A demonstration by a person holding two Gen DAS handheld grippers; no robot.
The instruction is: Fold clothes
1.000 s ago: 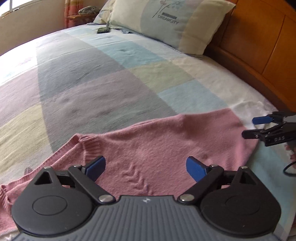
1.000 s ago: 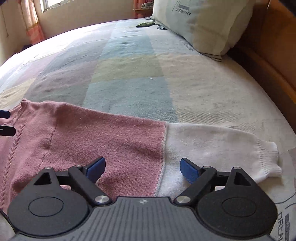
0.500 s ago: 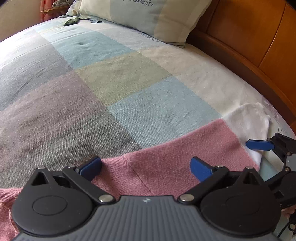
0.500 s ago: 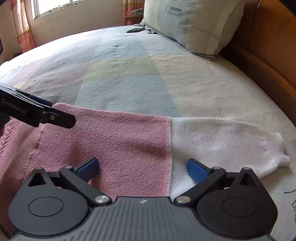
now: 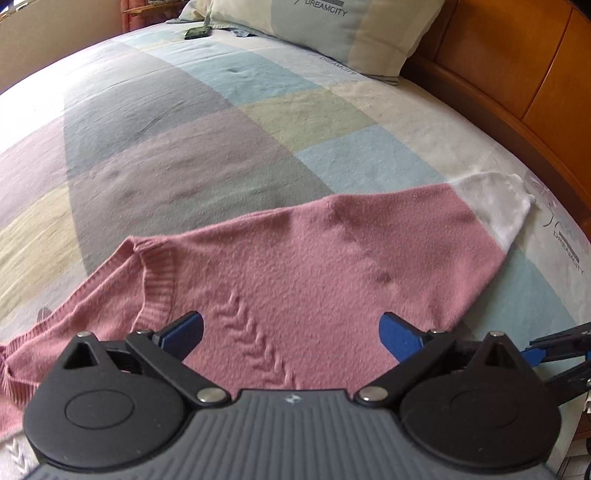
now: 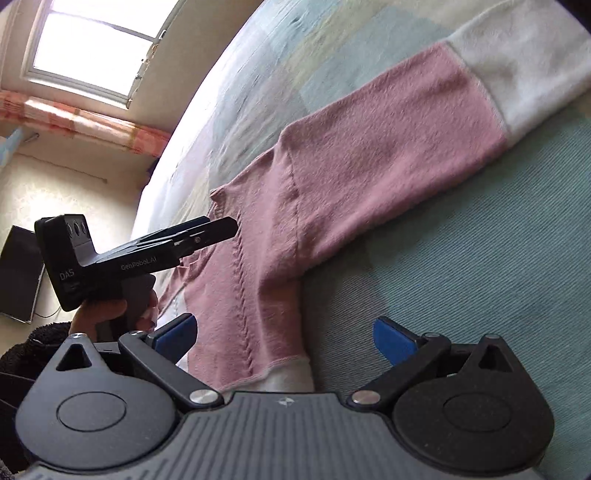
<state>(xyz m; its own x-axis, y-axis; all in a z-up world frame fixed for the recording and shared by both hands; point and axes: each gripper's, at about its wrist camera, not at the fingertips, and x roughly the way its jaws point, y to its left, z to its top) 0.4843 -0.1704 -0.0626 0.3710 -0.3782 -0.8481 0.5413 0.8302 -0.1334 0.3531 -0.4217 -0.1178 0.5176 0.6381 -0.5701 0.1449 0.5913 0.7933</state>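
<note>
A pink knitted sweater (image 5: 314, 266) lies flat on the bed, its ribbed neckline (image 5: 155, 280) to the left. One sleeve stretches out to the right and ends in a white cuff (image 5: 491, 199). My left gripper (image 5: 291, 332) hovers open over the chest, holding nothing. In the rolled right wrist view the sweater (image 6: 351, 147) runs up to its white cuff (image 6: 524, 66). My right gripper (image 6: 284, 336) is open and empty above the side edge, where pink meets a white band (image 6: 284, 376). A hand (image 6: 107, 314) holds the left gripper (image 6: 218, 229) over the neckline. The right gripper (image 5: 546, 354) shows at the right edge.
A patchwork pastel bed cover (image 5: 184, 147) spreads beyond the sweater. A large pillow (image 5: 332, 26) and a small dark object (image 5: 197, 32) lie at the far end. A wooden headboard (image 5: 517, 74) runs along the right. A window (image 6: 99, 44) and a dark screen (image 6: 18, 273) are off the bed.
The left gripper swung back left from the sleeve to the chest. The right gripper rolled and moved from the sleeve to the sweater's side below the armpit. Both stayed open.
</note>
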